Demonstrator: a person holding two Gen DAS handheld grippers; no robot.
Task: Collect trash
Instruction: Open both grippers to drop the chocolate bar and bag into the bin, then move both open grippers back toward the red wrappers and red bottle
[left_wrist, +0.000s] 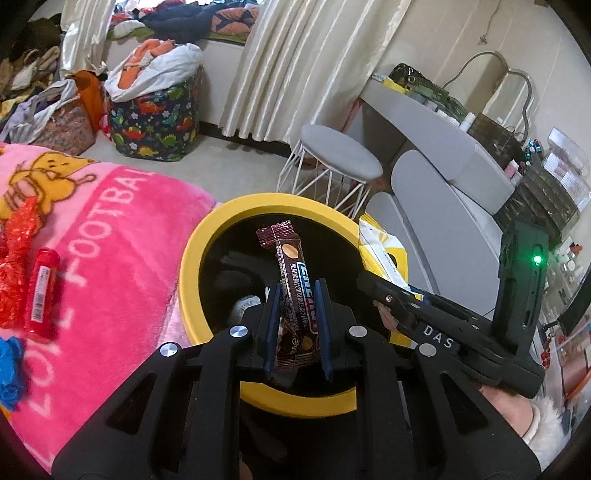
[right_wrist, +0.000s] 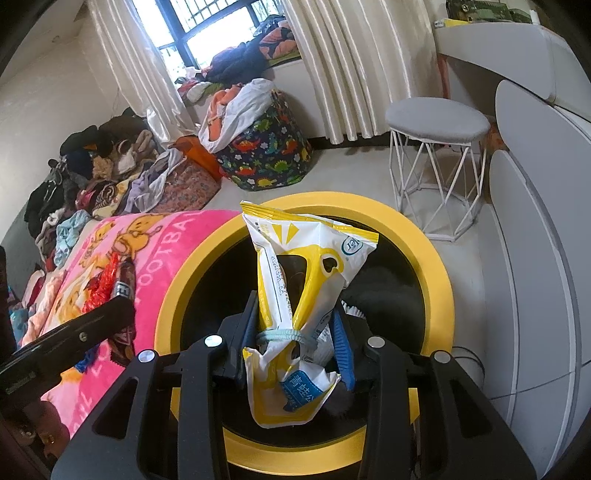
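My left gripper (left_wrist: 297, 325) is shut on a brown snack bar wrapper (left_wrist: 293, 291) and holds it upright over the open mouth of the yellow-rimmed black bin (left_wrist: 207, 236). My right gripper (right_wrist: 295, 332) is shut on a yellow and white snack bag (right_wrist: 295, 273) tied with a blue band, held over the same bin (right_wrist: 436, 266). The right gripper's body and the bag (left_wrist: 380, 251) show at the bin's right edge in the left wrist view. A red tube (left_wrist: 41, 293) and red crinkled wrappers (left_wrist: 16, 254) lie on the pink blanket (left_wrist: 122, 258).
The pink blanket (right_wrist: 159, 236) lies left of the bin. A white wire stool (right_wrist: 436, 155) with a grey seat stands behind the bin. A dinosaur-print basket (right_wrist: 266, 155) and heaps of clothes (right_wrist: 92, 177) fill the far floor. Grey cabinets (right_wrist: 532, 236) stand on the right.
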